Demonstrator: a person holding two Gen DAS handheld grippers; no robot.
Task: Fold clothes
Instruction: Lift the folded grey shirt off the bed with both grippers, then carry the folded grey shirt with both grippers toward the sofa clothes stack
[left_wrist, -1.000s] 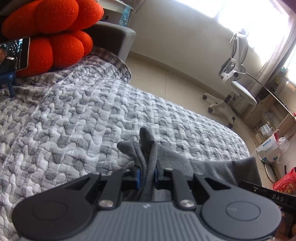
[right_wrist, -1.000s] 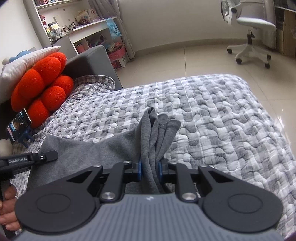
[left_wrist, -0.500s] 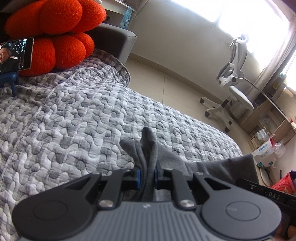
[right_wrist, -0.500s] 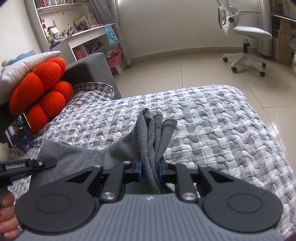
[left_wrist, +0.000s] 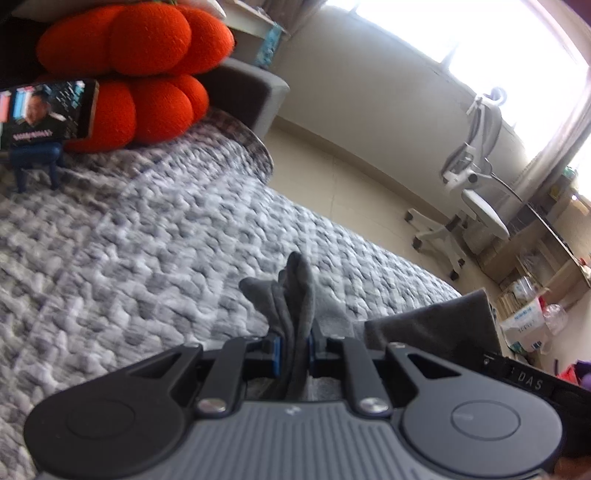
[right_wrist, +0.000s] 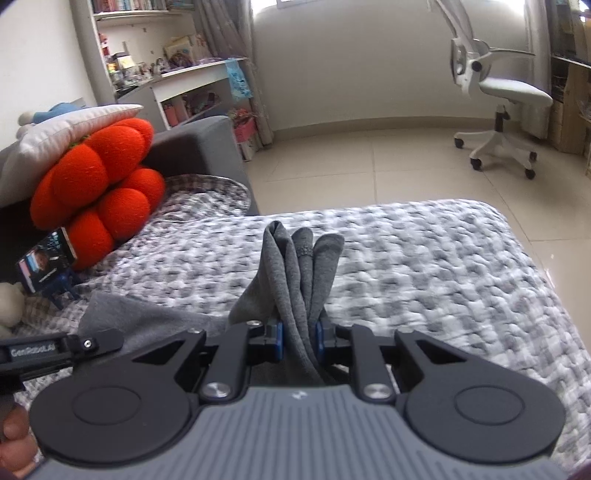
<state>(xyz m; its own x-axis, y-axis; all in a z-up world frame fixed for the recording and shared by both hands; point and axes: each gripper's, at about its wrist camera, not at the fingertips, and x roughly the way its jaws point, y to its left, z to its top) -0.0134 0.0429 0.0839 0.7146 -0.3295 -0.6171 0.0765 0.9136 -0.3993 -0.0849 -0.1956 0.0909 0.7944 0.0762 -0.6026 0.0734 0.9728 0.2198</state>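
Both the left gripper (left_wrist: 293, 352) and the right gripper (right_wrist: 298, 341) pinch bunched corners of the soft grey knit garment (right_wrist: 295, 280); folding looks barely begun, nothing laid flat yet.

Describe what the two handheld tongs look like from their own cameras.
Both match: the left tongs and right tongs have a ribbed grey body, black arms ending in round discs, silver pivot screws and blue pads. White lettering marks each tool's side bar. No cables or sleeves show.
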